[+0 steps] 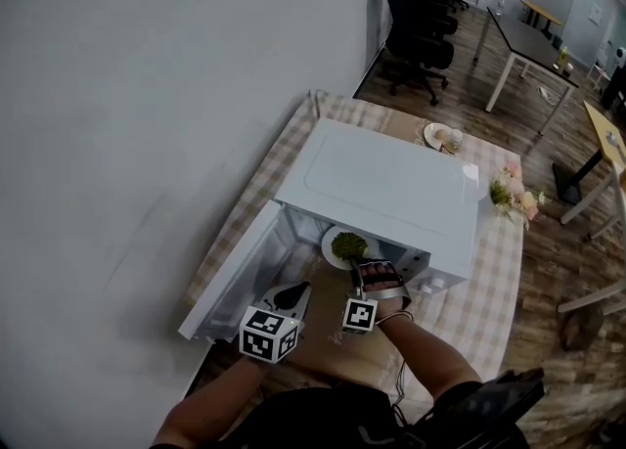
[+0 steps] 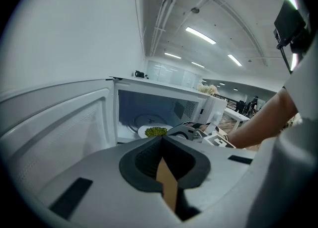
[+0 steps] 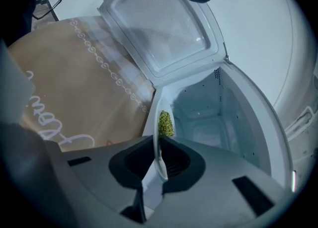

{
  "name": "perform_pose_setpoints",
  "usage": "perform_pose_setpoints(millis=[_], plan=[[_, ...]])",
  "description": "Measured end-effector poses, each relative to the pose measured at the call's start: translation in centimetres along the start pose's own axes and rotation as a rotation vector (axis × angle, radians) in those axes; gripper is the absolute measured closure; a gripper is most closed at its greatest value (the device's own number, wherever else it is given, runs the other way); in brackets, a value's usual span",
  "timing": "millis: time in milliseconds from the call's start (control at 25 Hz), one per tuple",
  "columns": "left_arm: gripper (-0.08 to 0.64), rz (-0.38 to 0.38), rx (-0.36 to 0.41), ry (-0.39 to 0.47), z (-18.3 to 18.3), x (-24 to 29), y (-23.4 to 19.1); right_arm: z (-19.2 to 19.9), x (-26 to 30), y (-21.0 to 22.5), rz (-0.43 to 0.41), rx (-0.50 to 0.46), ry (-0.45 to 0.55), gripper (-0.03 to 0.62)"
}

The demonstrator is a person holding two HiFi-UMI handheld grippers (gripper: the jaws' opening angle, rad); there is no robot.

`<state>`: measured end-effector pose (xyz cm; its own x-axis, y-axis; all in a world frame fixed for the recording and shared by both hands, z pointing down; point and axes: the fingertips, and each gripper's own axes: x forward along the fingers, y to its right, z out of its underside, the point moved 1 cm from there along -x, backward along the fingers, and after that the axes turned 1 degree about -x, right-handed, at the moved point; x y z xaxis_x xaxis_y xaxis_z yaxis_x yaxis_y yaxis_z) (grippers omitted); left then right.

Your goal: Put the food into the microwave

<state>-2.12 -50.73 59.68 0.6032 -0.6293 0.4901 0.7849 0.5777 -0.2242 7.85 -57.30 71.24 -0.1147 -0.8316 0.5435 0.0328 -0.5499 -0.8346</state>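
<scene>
The right claw is clamped on the rim of the plate, with the food just ahead of its jaws at the mouth of the microwave. Keep the plate level, push straight ahead, then release; the left claw, jaws together and empty, waits to its left

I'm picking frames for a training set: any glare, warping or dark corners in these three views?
Head view: fisheye bends the room's straight lines; a glare spot on the microwave top. Left gripper view: black round vignette, ceiling light strips blown out, plate small but sharp. Right gripper view: same vignette, scene rolled sideways, plate edge-on in the right gripper.
</scene>
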Motion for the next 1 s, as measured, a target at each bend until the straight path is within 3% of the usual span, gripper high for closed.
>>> perform_pose_setpoints(millis=[520, 680, 1000], plan=[[0.551, -0.014, -0.006, 0.002, 0.3, -0.6, -0.2, 0.4, 3.0, 0.3, 0.013, 0.018, -0.057, 0.537], [0.551, -0.013, -0.010, 0.004, 0.4, -0.7, -0.1, 1.0, 3.7, 0.0, -0.013, -0.007, -0.082, 0.526], [0.551, -0.031, -0.019, 0.000, 0.9, -1.6, -0.5, 1.2, 3.3, -0.6, -0.082, 0.038, -0.086, 0.487]])
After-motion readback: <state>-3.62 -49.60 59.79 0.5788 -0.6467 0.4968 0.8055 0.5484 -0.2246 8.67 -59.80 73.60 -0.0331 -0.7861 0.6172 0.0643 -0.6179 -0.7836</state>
